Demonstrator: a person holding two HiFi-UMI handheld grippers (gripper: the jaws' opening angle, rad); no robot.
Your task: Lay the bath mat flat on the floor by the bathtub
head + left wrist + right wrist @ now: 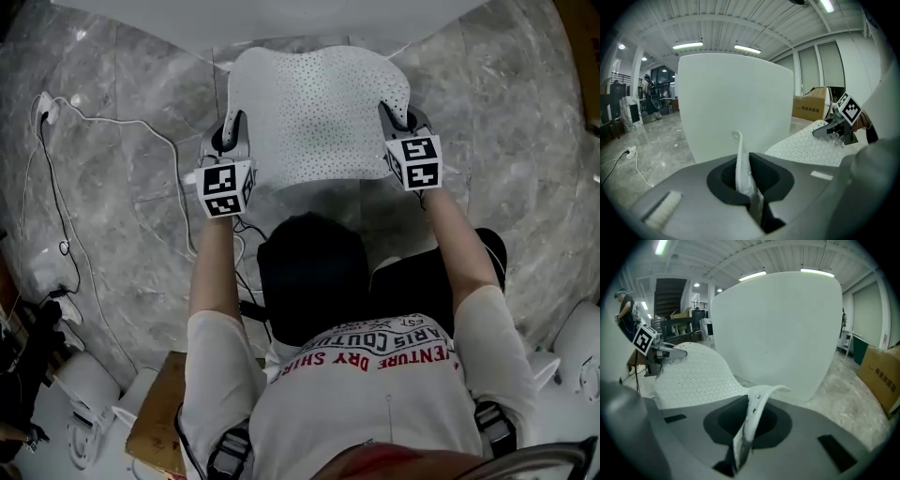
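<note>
A white perforated bath mat (314,112) hangs spread between my two grippers over the grey marble floor, just in front of the white bathtub (281,23). My left gripper (232,142) is shut on the mat's near left corner, and that pinched edge (740,161) stands up between its jaws. My right gripper (394,122) is shut on the near right corner, whose edge (752,420) curls out of its jaws. The mat's far edge lies near the tub's foot. The tub wall (736,103) (783,329) fills both gripper views.
A white cable (112,122) and its plug (45,108) trail over the floor (112,197) at the left. A cardboard box (159,427) sits behind me, lower left. White fixtures (586,347) stand at the right edge. More cardboard boxes (811,108) (881,376) rest beyond the tub.
</note>
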